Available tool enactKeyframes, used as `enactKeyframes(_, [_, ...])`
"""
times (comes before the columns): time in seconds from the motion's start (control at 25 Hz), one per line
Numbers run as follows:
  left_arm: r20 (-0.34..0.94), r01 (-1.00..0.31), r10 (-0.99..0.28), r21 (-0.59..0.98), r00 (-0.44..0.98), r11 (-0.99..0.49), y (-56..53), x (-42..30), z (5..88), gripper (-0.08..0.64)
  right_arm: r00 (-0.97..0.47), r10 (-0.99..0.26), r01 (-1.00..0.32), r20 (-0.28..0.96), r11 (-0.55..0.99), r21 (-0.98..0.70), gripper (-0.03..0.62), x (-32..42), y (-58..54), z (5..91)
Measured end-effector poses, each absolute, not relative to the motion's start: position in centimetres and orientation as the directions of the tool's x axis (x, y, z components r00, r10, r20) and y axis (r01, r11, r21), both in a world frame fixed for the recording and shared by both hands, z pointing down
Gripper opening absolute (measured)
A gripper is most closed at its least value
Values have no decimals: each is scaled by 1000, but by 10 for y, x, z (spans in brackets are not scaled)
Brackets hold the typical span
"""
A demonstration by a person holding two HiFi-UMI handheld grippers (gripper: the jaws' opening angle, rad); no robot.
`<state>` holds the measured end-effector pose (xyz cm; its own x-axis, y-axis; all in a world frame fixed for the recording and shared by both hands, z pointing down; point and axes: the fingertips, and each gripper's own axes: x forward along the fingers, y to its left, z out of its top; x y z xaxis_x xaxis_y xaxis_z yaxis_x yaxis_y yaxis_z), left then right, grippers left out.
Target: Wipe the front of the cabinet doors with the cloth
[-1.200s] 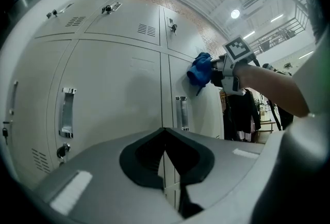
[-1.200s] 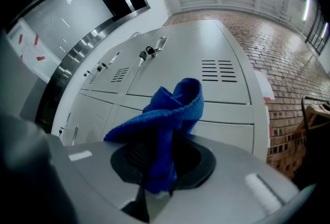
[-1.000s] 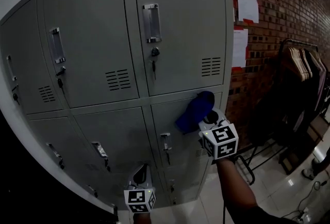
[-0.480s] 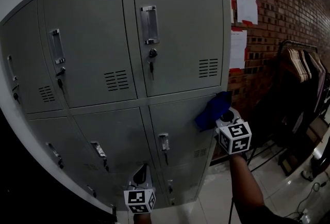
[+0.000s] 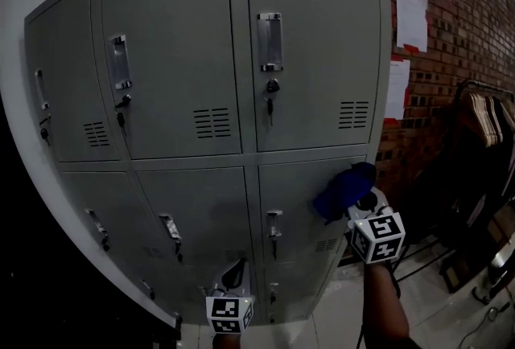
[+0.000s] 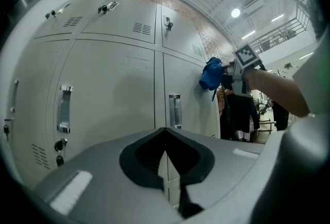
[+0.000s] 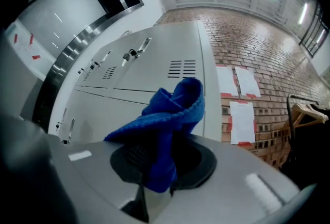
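A grey metal cabinet (image 5: 185, 82) with several locker doors fills the head view. My right gripper (image 5: 362, 204) is shut on a crumpled blue cloth (image 5: 344, 190), which rests against the upper right corner of the lower right door (image 5: 298, 195). From the right gripper view the cloth (image 7: 172, 109) bunches up out of the jaws of that gripper (image 7: 159, 169), hiding part of the door. My left gripper (image 5: 235, 277) hangs low at the bottom centre, short of the cabinet, shut and empty. In its own view, the left gripper (image 6: 165, 153) faces the doors, with the cloth (image 6: 210, 74) farther along.
Each door has a metal handle (image 5: 270, 42), and keys hang from some locks (image 5: 272, 92). A brick wall (image 5: 451, 2) with paper sheets (image 5: 411, 16) stands right of the cabinet. A rack of hangers and clothes (image 5: 483, 122) lies further right, above a pale tiled floor (image 5: 434, 315).
The right gripper carried the cloth rightward across the lower right door to its right edge and slightly down. The head view has shifted, so the cabinet sits further right. The left gripper stayed low.
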<state>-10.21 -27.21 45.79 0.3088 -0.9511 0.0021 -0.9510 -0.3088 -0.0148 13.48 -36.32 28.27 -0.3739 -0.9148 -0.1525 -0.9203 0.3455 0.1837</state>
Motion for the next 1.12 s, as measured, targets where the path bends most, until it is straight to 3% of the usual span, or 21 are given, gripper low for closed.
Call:
enactKeyframes(0.28, [6,-954,-954,-10,300,-301,-266,-115,460,17,-485,-872,-863,-69,465,195,80,47,-356,331])
enactKeyframes(0.68, [5,-965,-965,1,260,-260,-260,-150,461,17,-602,-797,-779,-47,573,253,78,-45,-354,322])
enactKeyframes(1.12, [12,-968,-968,6,251,-251,-262,-159,465,17,-573,-818,-807,-51,552,208,67,-27,-361,323])
